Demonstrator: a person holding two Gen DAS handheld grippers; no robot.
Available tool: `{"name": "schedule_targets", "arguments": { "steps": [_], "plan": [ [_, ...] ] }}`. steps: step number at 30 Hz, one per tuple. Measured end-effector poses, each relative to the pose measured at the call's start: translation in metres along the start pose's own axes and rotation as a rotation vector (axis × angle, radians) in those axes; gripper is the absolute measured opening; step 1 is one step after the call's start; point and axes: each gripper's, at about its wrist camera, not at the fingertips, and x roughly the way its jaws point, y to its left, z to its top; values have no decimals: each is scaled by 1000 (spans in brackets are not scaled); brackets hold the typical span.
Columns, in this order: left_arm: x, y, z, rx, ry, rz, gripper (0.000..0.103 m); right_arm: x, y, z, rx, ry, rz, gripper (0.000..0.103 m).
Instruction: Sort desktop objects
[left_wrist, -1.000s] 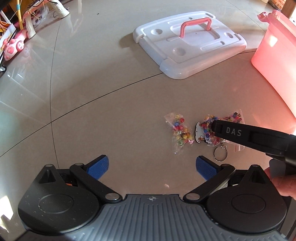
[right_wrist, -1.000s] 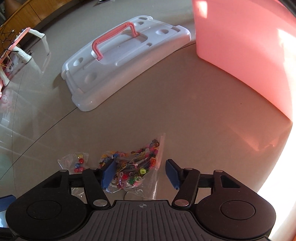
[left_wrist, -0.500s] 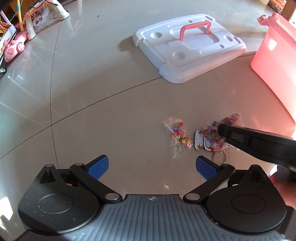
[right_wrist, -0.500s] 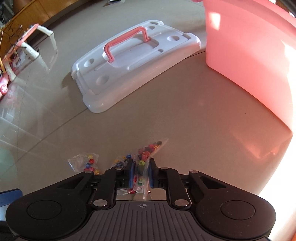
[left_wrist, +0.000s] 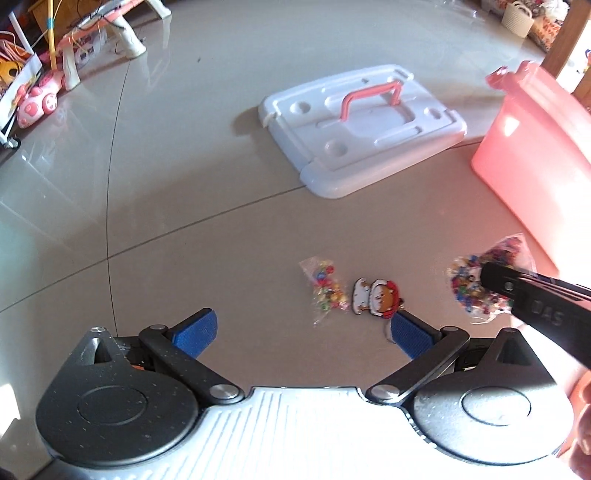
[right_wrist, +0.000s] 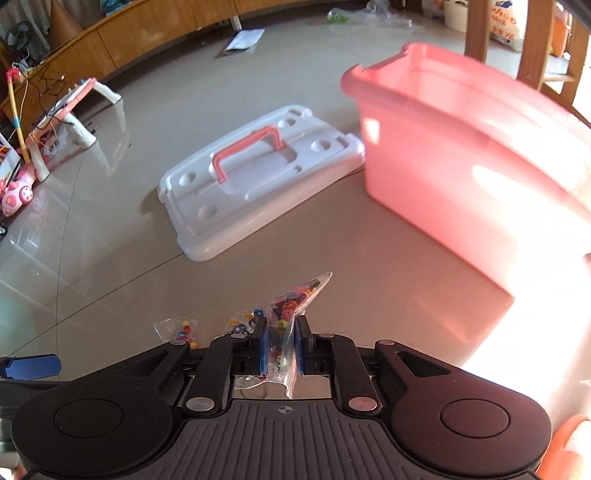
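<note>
My right gripper (right_wrist: 279, 345) is shut on a clear bag of coloured beads (right_wrist: 286, 314) and holds it above the floor. The same bag (left_wrist: 476, 280) shows in the left wrist view at the right gripper's tip (left_wrist: 487, 275). A smaller bead bag (left_wrist: 325, 290) and a cartoon keychain (left_wrist: 376, 297) lie on the floor. The small bag also shows in the right wrist view (right_wrist: 179, 328). My left gripper (left_wrist: 301, 330) is open and empty, low over the floor, just short of the keychain. A pink storage bin (right_wrist: 461, 162) stands ahead to the right.
The bin's white lid (left_wrist: 364, 125) with a pink handle lies flat on the tiled floor beyond the small items. Pink toys (left_wrist: 37, 103) and a small toy table (right_wrist: 74, 110) stand at the far left. Wooden furniture legs (right_wrist: 476, 26) rise behind the bin.
My right gripper closed on the large bead bag and lifted it up and to the right, off the keychain. The left gripper stayed open and drew back slightly.
</note>
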Motion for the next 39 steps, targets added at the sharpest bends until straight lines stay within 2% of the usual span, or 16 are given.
{"name": "schedule_targets", "arguments": {
  "steps": [5, 9, 13, 19, 23, 28, 31, 39],
  "plan": [
    [-19, -12, 0, 7, -34, -16, 103, -39, -23, 3, 32, -72, -19, 12],
    [-30, -20, -3, -22, -44, -60, 103, -71, -45, 7, 60, -131, -48, 12],
    [-36, -31, -5, -27, -43, -71, 103, -102, -71, 16, 113, -180, -86, 12],
    [-42, -47, -4, -31, -55, -82, 103, -137, -95, 38, 178, -230, -124, 12],
    [-41, -59, -2, 3, -62, -97, 103, -155, -106, 63, 179, -259, -134, 12],
    [-42, -67, 2, 36, -92, -98, 103, -153, -120, 100, 195, -268, -143, 12],
    [-42, -68, 9, 19, -109, -104, 103, -142, -131, 120, 241, -257, -138, 12],
    [-28, -67, 35, -8, -137, -81, 103, -83, -162, 166, 352, -187, -165, 12]
  ]
}}
